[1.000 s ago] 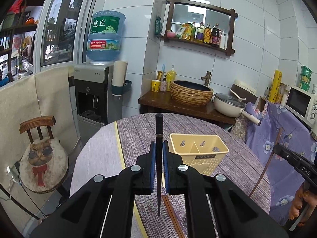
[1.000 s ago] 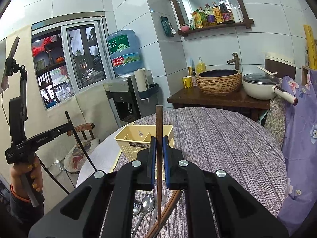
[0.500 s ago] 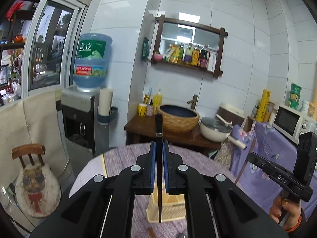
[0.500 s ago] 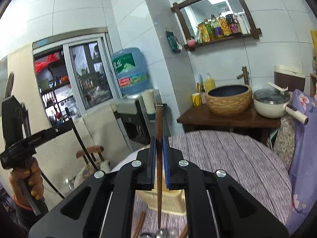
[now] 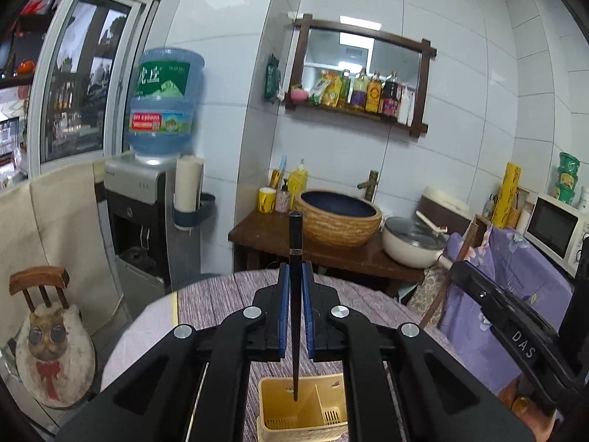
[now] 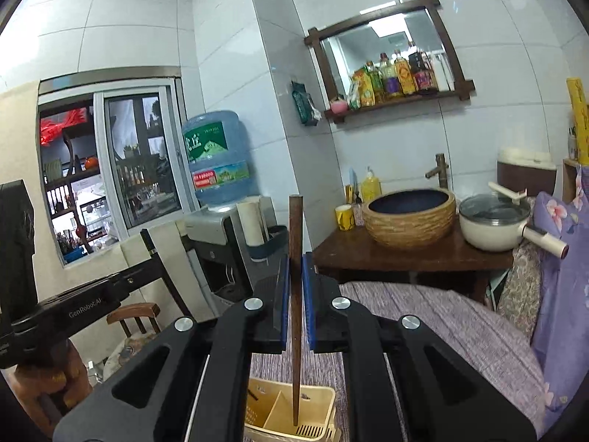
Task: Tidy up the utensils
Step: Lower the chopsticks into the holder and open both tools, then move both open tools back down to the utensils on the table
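Above the yellow caddy (image 5: 302, 410) on my striped counter (image 5: 221, 296), my left gripper (image 5: 295, 316) has its jaws clamped on a black chopstick (image 5: 295, 294); my right gripper (image 6: 295, 316) pinches a brown chopstick (image 6: 295, 287). Nothing blocks either tip. Readable: "DAS" and "GenRobot.AI" on the gripper bodies. Behind: white tiles, water dispenser (image 5: 138, 221), basin (image 5: 338, 217), pot (image 5: 414, 245).

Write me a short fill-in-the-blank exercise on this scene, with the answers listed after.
1. The left tool is shut on a ____ chopstick.
2. The right tool is shut on a ____ chopstick.
3. Both chopstick tips hang over the ____ basket.

Answers: black; brown; yellow
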A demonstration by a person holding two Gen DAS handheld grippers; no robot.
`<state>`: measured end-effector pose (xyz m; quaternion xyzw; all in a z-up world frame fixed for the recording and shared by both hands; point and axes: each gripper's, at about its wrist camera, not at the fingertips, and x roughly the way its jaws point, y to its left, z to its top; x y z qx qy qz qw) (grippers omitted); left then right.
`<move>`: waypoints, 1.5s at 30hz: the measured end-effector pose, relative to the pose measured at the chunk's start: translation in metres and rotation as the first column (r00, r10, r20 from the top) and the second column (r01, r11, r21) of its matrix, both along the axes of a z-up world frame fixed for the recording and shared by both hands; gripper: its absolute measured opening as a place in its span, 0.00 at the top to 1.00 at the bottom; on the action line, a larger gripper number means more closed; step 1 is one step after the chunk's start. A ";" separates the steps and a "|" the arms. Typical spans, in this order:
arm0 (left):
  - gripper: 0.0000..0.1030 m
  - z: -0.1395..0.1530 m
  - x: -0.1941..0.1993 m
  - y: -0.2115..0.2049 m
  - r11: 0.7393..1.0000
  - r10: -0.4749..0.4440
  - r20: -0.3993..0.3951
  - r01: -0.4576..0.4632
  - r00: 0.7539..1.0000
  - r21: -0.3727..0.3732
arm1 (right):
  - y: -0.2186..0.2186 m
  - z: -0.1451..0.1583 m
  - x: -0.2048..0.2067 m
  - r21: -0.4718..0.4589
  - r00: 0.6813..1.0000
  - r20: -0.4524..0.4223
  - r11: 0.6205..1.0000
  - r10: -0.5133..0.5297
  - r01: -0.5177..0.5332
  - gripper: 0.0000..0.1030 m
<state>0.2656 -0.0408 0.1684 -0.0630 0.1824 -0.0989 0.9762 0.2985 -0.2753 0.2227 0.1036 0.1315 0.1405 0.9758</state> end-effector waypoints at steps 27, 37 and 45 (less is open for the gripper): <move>0.93 -0.086 0.022 0.001 1.000 0.004 -0.165 -0.003 0.986 0.011 | -0.006 -0.085 0.030 0.038 0.984 -0.176 0.999 -0.012 0.019 0.92; 0.22 -0.084 -0.031 0.013 1.000 0.004 -0.086 -0.004 0.996 -0.002 | -0.012 -0.085 -0.017 -0.005 0.990 -0.136 0.999 -0.039 0.039 0.44; 0.05 -0.115 -0.070 0.030 0.999 0.036 -0.160 -0.033 0.986 0.023 | -0.008 -0.110 -0.070 -0.119 0.984 -0.173 0.993 -0.049 0.028 0.32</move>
